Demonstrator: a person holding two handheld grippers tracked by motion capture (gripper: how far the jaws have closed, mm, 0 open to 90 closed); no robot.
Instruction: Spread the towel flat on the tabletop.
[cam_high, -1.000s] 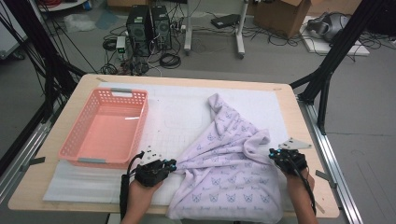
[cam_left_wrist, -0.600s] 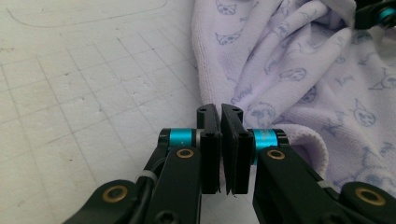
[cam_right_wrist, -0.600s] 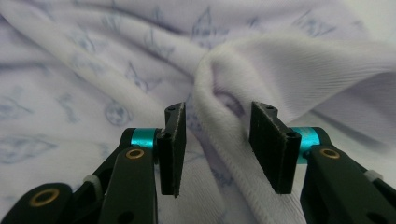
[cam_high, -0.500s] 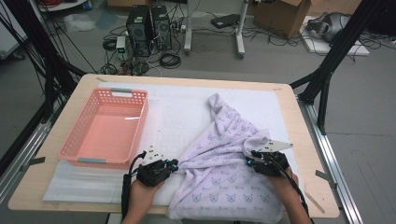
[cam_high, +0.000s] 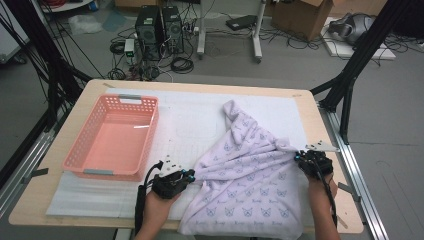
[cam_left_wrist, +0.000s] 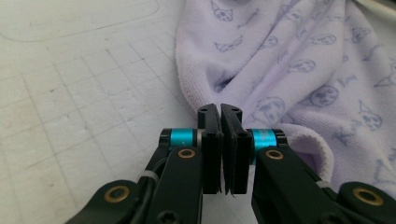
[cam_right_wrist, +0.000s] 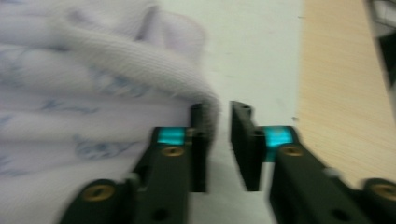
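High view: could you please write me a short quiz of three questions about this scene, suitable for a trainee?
1. True or false: the lavender cloth lies inside the pink basket.
2. The jaws of the right gripper are: A) shut on the cloth; B) apart; C) clamped on the basket.
3. In the high view, on which side of the cloth does the basket stand?
Key: 1 false, it lies on the white mat. 2 B; they have just been opening, and a cloth fold's edge lies at one jaw, unpressed. 3 the left.
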